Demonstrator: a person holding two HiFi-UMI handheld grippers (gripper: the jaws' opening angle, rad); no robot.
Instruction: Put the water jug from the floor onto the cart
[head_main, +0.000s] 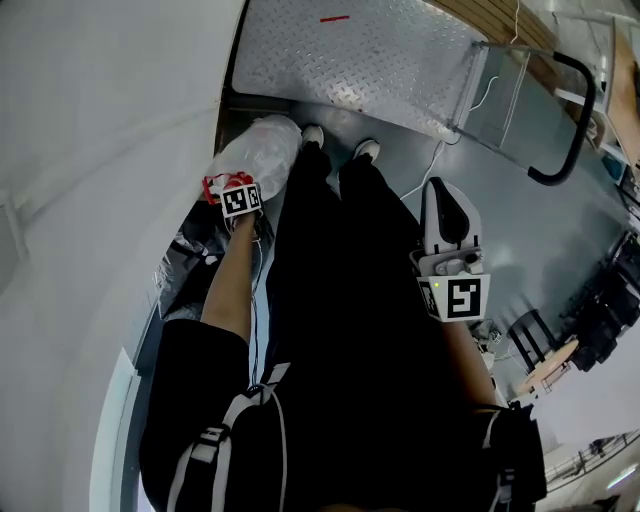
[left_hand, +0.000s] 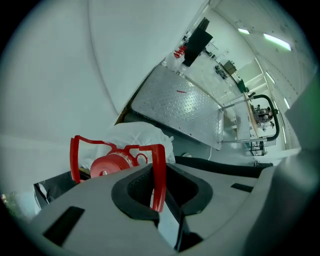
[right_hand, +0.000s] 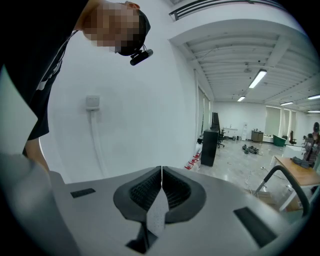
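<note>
At your left shoe, left gripper (left_hand: 159, 207) fingers (left_hand: 132, 192) are grasping the water jug's (head_main: 262, 150) red handle (left_hand: 159, 167). Jug neck points up at you, with the cart (head_main: 380, 50) deck just beyond it. Right gripper (right_hand: 161, 192) is clenched on nothing.

Red jug handle (left_hand: 159, 170), silver cart (left_hand: 180, 107)

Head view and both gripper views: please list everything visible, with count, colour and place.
jug: 1, whitish with red cap and handle, by the wall, left of the shoes
cart: 1, silver with black bar, ahead of the shoes
cable: 1, white, on the floor beside the cart
wall: 1, white, left
floor: 1, grey, underfoot
legs: 2, black trousers, middle
shoes: 2, white, near the cart
left claw: 1, grey, shut on the jug's handle
right claw: 1, grey, shut, empty
</note>
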